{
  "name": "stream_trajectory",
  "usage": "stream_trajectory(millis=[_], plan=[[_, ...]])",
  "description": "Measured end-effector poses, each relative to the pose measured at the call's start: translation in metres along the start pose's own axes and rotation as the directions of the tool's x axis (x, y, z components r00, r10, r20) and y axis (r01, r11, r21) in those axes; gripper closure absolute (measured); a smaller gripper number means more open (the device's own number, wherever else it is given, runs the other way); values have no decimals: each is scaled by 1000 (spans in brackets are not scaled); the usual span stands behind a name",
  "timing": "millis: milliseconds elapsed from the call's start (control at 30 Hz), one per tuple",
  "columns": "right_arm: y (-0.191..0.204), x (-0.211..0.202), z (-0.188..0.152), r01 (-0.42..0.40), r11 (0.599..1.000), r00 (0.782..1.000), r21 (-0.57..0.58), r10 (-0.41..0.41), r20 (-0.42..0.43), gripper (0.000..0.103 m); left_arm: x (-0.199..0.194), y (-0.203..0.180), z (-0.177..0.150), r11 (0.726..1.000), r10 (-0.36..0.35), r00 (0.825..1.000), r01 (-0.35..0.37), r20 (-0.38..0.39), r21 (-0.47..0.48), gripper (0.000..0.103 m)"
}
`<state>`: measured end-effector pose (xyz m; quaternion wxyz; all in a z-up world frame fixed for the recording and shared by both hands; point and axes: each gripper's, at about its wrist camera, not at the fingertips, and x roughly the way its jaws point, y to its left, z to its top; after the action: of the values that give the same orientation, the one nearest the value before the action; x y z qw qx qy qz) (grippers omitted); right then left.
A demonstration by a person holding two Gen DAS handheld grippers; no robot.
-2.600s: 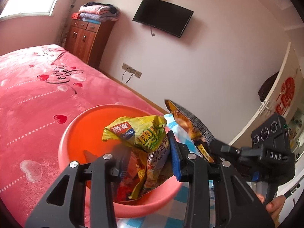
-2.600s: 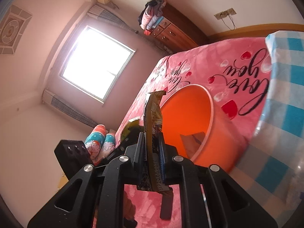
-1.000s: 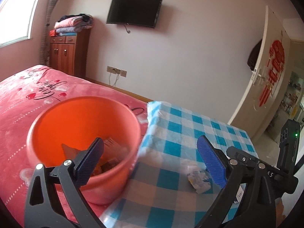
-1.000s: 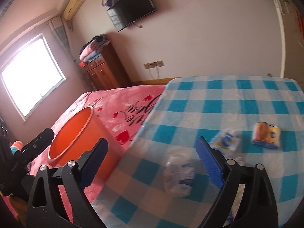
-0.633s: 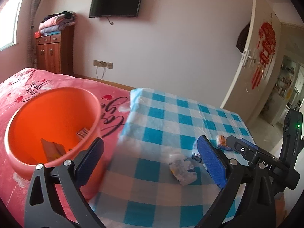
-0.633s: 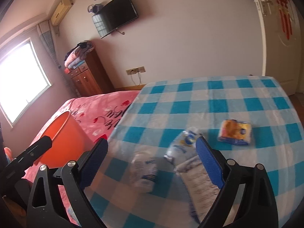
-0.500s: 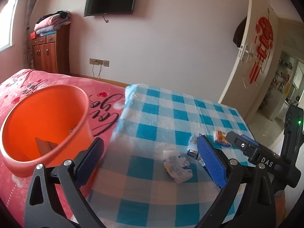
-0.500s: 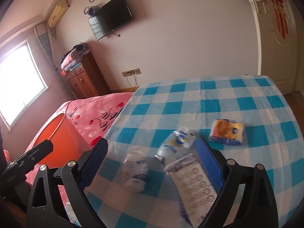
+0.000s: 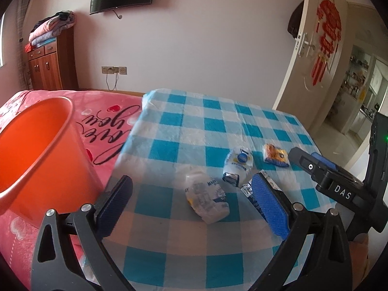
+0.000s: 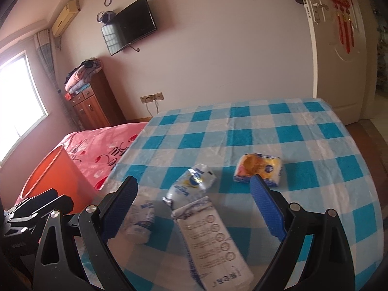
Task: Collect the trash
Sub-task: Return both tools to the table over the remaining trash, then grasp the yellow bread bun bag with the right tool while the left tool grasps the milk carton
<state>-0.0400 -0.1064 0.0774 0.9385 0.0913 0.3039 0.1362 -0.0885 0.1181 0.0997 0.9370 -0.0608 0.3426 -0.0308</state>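
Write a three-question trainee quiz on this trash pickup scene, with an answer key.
1. True or false: both the left gripper and the right gripper have their jaws open and empty.
2. How many wrappers lie on the blue-and-white checked tablecloth?
3. Multiple choice: the orange plastic bucket stands on A) the tablecloth, B) the pink bedspread, C) the floor.

Key: 1 true. 2 four: crumpled clear wrapper, white-and-blue pouch, long white printed packet, orange snack pack. 3 B.
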Motion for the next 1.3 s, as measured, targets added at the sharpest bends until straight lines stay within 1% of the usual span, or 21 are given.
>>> stream_trajectory(millis=[133,500,633,800,900,1033,1100,1300], plan=[[-7,0,-3,32,999,999,-18,-32,15,10,9,-11,-4,1000,2,1000,-1,-25,21,4],[-34,6,-8,75,997,997,-6,-75,18,10,32,-34,-15,998,11,996,-6,-87,58,4],[-44,8,-10,102,995,995,-6,-102,20,10,39,-43,-19,998,-1,994,8,-111,65,4],[-55,12,-11,139,990,990,-11,-138,17,10,48,-56,-24,997,-33,988,44,-151,66,4],[-62,14,-11,155,988,988,-14,-155,18,10,53,-66,-27,995,-72,982,83,-176,55,4],[-72,18,-12,184,983,983,-24,-183,14,10,57,-78,-32,991,-130,973,134,-193,6,4],[-78,21,-12,193,981,981,-21,-193,6,10,60,-86,-34,987,-163,964,162,-209,-19,4],[-104,32,-8,216,976,976,-12,-216,-42,10,69,-115,-39,979,-203,950,204,-237,-18,4]])
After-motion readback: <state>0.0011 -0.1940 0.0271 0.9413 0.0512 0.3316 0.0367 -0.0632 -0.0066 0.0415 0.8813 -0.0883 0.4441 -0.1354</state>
